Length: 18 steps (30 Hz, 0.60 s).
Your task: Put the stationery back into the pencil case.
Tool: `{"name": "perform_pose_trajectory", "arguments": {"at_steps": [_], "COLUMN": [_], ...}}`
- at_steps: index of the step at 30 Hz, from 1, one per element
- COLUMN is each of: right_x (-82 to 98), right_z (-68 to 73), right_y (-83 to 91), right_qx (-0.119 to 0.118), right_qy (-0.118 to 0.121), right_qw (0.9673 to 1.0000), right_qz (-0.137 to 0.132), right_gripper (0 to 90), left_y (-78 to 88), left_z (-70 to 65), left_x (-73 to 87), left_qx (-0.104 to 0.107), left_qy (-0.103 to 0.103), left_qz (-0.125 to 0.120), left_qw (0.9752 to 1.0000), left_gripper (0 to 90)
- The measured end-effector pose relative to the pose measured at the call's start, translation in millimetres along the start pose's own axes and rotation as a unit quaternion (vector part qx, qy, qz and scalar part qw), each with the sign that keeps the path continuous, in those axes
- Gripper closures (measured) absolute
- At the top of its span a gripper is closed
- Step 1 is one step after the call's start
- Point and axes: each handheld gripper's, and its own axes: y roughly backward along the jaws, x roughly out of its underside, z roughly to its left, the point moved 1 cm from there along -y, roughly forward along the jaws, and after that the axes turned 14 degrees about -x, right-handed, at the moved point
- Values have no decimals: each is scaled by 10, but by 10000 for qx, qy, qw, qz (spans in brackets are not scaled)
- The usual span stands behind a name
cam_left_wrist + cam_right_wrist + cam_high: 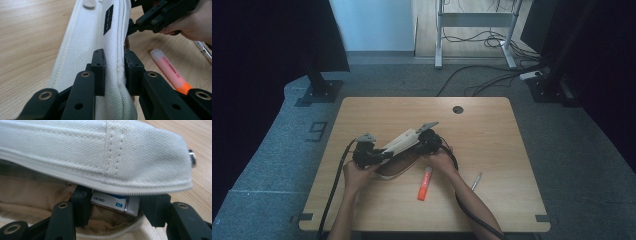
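A white canvas pencil case (401,142) lies slanted across the middle of the table. My left gripper (373,154) is shut on the case's edge seam (114,72), pinching the fabric between its pads. My right gripper (426,142) sits at the case's far end; in the left gripper view the right gripper (132,27) pokes into the opening. Between its pads is a small white eraser with a blue label (113,204), held inside the tan-lined mouth (35,192) under the white flap (100,152). The rest of the inside is hidden.
An orange highlighter (425,183) (172,72) lies on the wooden table (492,130) just in front of the case. A silver pen (476,181) (203,49) rests to its right. A cable hole (457,109) is near the far edge.
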Motion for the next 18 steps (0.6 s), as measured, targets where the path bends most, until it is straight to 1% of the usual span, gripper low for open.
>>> {"name": "perform_pose_trajectory", "arguments": {"at_steps": [9, 10, 13, 14, 15, 18], "right_x": [-20, -17, -15, -17, -19, -20], "right_z": [-25, -31, -36, -25, -20, 15], "right_y": [-114, -123, -125, -118, -110, -62], "right_qx": [55, 25, -129, -147, -141, -145], "right_qy": [-18, -37, -24, -53, 3, 22], "right_qw": [10000, 10000, 9999, 9999, 9999, 9998], "right_qz": [64, 45, 44, 70, 64, 110], "right_gripper": [445, 437, 353, 327, 311, 289], "left_y": [1, 0, -2, -3, -3, -3], "left_z": [-11, -12, -6, -5, -3, -5], "left_x": [-3, -3, -1, -1, -1, 0], "left_qx": [9, 6, 16, 22, 26, 15], "left_qy": [-20, -21, 5, 15, 16, 10], "left_qz": [-5, -1, 6, 3, 3, 5], "left_qw": [10000, 10000, 10000, 10000, 10000, 10000], "left_gripper": [732, 732, 731, 731, 731, 731]}}
